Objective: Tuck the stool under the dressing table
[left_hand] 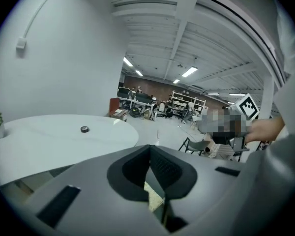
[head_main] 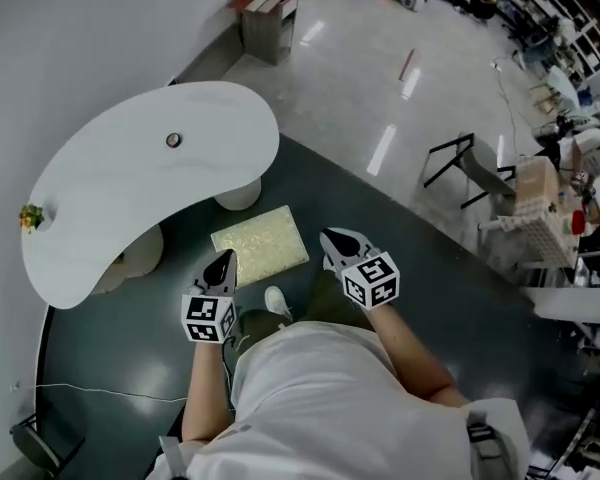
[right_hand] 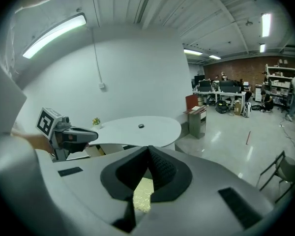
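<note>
Greenery (head_main: pixel 30 216) stands at the left tip of the dressing table (head_main: pixel 130 198), whose white curved top rests on round white legs. A small dark disc (head_main: pixel 173 140) lies on the top, towards the table's far edge. On the near side of the table, the left gripper (head_main: pixel 222 260) hangs over the dark floor with its fingers pressed together on nothing (its own view shows only a slit between the pads, with a sliver of pale seat beyond). The stool (head_main: pixel 260 243), a square cream seat, stands on the floor just beside the table's right leg, out in the open on the person's side and not under the top. The right gripper (head_main: pixel 332 238) hovers just past the stool's right corner, further from the table, its fingers also together and empty. Well to the right of the table, a black folding chair (head_main: pixel 468 168) stands on the pale floor.
</note>
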